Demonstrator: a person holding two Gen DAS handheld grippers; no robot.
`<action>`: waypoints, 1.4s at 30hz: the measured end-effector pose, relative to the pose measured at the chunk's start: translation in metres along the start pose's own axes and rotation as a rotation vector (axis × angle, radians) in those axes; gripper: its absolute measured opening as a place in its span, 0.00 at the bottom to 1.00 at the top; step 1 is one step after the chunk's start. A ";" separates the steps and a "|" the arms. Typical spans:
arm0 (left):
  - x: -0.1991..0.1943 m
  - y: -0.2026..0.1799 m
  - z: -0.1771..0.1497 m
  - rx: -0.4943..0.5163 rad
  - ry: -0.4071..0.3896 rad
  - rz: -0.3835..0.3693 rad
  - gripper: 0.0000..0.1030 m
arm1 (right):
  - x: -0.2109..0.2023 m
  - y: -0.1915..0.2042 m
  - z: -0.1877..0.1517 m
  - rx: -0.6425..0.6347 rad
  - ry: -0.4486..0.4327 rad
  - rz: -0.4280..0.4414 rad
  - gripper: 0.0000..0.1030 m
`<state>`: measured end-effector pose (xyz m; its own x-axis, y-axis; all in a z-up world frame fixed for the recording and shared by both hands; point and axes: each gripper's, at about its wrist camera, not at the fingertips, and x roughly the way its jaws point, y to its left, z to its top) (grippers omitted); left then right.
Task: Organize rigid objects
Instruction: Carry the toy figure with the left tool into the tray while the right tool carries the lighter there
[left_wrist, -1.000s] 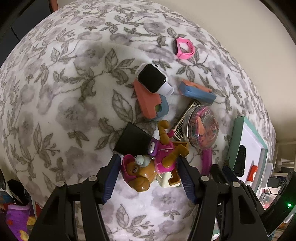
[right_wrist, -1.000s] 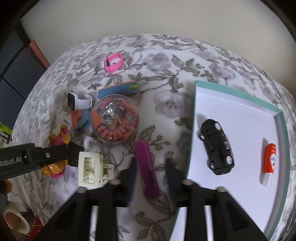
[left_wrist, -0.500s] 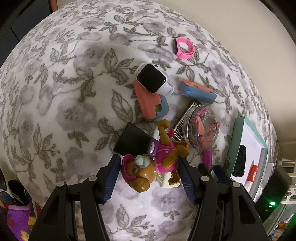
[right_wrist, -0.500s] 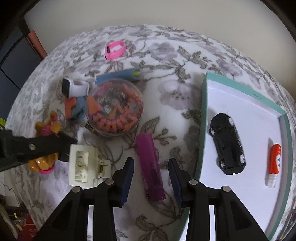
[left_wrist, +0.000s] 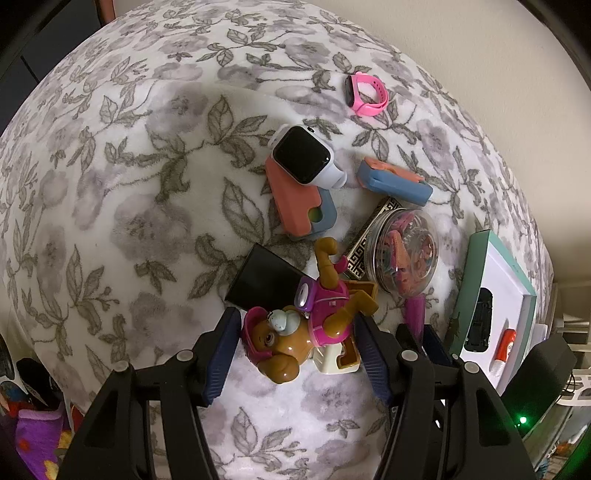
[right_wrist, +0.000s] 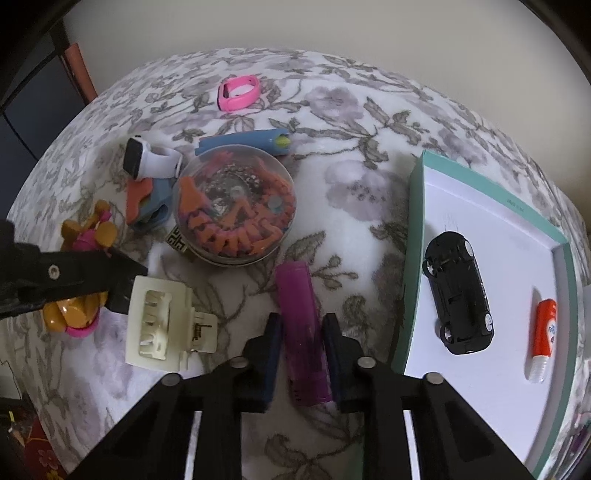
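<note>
My left gripper (left_wrist: 295, 354) is open, its fingers on either side of a brown and pink toy dog (left_wrist: 295, 328) lying on the flowered cloth; the dog also shows in the right wrist view (right_wrist: 79, 273). My right gripper (right_wrist: 301, 352) is open and straddles a purple tube (right_wrist: 301, 328), its fingers close beside it. A teal-rimmed white tray (right_wrist: 491, 206) on the right holds a black toy car (right_wrist: 458, 291) and an orange and white tube (right_wrist: 543, 339).
A cream hair clip (right_wrist: 162, 326), a clear round box of orange pieces (right_wrist: 234, 210), a white smartwatch (left_wrist: 304, 155), coral and blue cases (left_wrist: 299, 201), a blue case (left_wrist: 393, 181), a black box (left_wrist: 262, 280) and a pink band (left_wrist: 365, 94) lie on the cloth.
My right gripper has moved forward and down over the purple tube, which now lies between its fingers. My left gripper has stayed around the toy dog.
</note>
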<state>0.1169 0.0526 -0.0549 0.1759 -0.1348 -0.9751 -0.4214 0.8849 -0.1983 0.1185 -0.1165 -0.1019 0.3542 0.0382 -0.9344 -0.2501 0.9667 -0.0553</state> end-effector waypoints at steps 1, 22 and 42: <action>0.000 0.000 0.000 0.001 -0.001 0.001 0.62 | 0.000 0.000 0.000 0.003 0.000 0.003 0.21; -0.035 -0.009 -0.001 0.054 -0.110 -0.031 0.62 | -0.052 -0.040 0.020 0.137 -0.086 0.057 0.20; -0.039 -0.136 -0.078 0.447 -0.086 -0.150 0.62 | -0.121 -0.199 -0.021 0.457 -0.122 -0.118 0.20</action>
<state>0.0982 -0.0970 0.0022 0.2860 -0.2547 -0.9238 0.0345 0.9661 -0.2557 0.1070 -0.3186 0.0145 0.4664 -0.0756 -0.8813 0.2095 0.9774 0.0271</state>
